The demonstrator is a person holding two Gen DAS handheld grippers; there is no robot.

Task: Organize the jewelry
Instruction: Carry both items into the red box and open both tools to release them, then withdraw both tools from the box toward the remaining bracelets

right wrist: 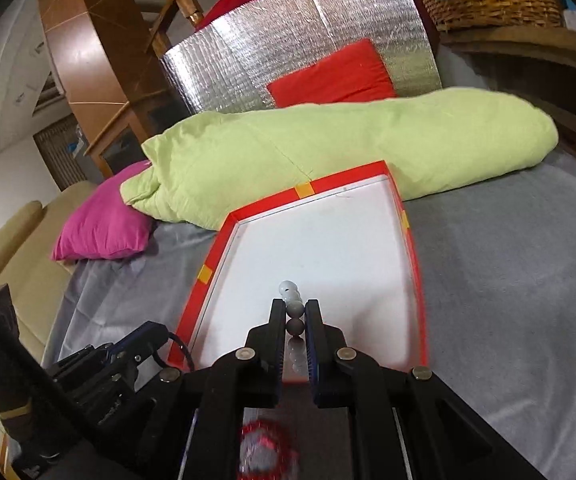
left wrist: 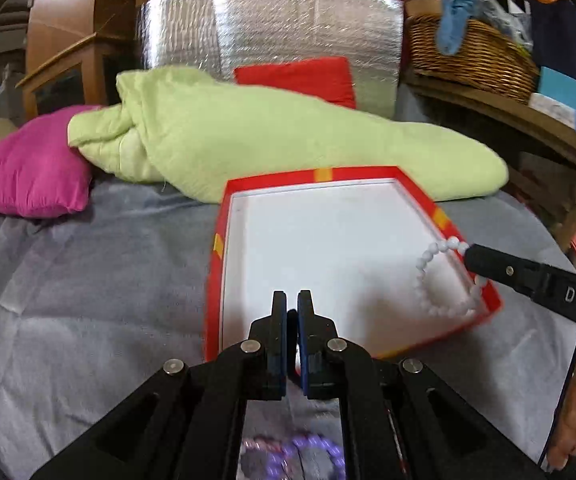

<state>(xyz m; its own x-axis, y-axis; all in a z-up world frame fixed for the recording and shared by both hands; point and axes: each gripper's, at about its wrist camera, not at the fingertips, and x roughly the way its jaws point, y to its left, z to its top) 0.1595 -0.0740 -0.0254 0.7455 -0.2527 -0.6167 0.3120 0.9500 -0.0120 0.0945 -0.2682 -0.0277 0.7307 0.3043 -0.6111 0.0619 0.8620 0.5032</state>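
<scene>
Round white beads (right wrist: 295, 309) between right gripper (right wrist: 292, 312) fingers, above flat red-rimmed box (right wrist: 208, 276).

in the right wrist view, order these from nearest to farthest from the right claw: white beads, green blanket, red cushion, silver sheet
1. White beads: pinched in the right claw, over the red box.
2. Green blanket: on the bed behind the box.
3. Red cushion: behind the blanket, against the sheet.
4. Silver sheet: upright at the back.
</scene>
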